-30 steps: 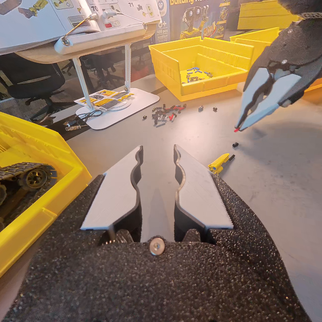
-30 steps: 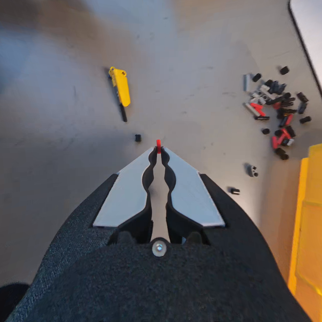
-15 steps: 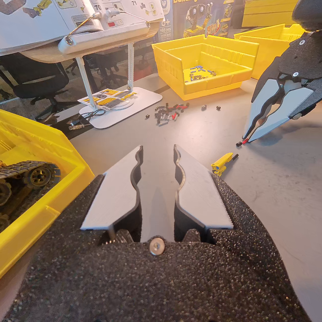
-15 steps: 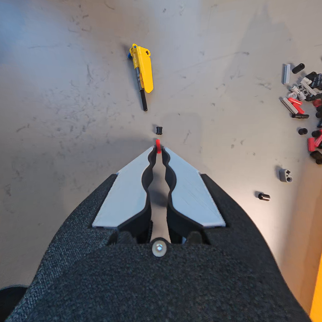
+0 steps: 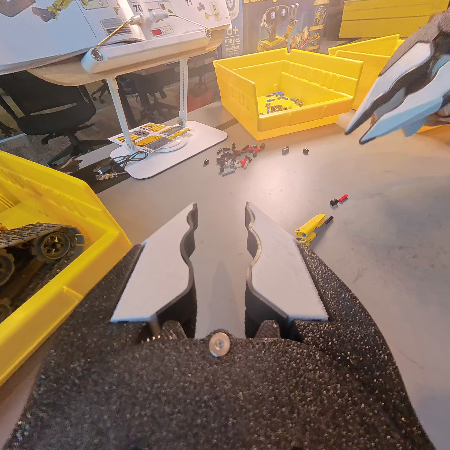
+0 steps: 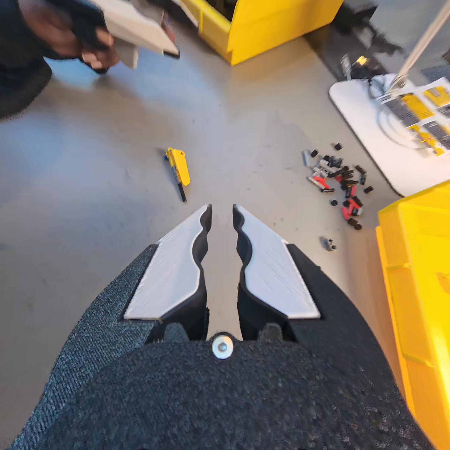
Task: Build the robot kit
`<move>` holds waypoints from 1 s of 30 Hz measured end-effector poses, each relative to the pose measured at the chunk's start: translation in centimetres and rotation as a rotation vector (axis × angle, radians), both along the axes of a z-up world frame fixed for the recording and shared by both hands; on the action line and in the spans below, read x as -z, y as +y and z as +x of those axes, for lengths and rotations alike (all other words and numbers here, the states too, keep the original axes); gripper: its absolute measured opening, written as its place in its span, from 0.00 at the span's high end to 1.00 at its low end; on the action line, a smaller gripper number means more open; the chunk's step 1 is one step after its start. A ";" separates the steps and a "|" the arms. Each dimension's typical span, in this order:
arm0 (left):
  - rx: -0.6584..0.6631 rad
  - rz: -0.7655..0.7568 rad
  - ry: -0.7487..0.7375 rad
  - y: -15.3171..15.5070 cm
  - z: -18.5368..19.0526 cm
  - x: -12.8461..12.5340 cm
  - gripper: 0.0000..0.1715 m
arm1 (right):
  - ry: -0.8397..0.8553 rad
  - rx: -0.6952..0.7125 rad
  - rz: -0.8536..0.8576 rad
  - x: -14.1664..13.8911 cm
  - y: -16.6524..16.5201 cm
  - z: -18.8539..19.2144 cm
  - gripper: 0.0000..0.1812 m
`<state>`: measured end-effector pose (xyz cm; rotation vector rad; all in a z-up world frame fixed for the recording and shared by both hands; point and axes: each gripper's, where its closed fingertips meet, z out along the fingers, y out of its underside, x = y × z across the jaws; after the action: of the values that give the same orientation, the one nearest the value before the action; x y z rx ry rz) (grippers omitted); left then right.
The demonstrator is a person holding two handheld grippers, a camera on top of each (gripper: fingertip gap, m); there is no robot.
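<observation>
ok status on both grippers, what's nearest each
Left gripper open, empty, beside tracked-vehicle bin. Right gripper open, empty, raised. Yellow piece nearest it.

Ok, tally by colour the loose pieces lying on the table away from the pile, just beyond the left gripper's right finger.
Yellow: 1, the yellow part
Red: 1, the red pin
Black: 1, the black pin right beside the red pin
Total: 3

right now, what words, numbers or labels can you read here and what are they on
I won't copy writing out; these bear it.
Toy box behind the yellow bin: large legible print.
Open instruction booklet on the white stand: legible page numbers.
Printed sheet on the stand's base: too small.
</observation>
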<state>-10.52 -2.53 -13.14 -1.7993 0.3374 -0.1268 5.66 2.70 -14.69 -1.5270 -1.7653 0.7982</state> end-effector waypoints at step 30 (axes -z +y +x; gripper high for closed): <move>-0.051 -0.044 0.010 0.4 -0.4 1.1 0.78 | -0.363 1.092 0.005 0.4 29.9 33.8 0.91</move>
<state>-10.96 -2.15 -14.22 -1.8514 0.2975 -0.0904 39.43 32.62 -15.12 -2.3392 -0.8471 -0.0429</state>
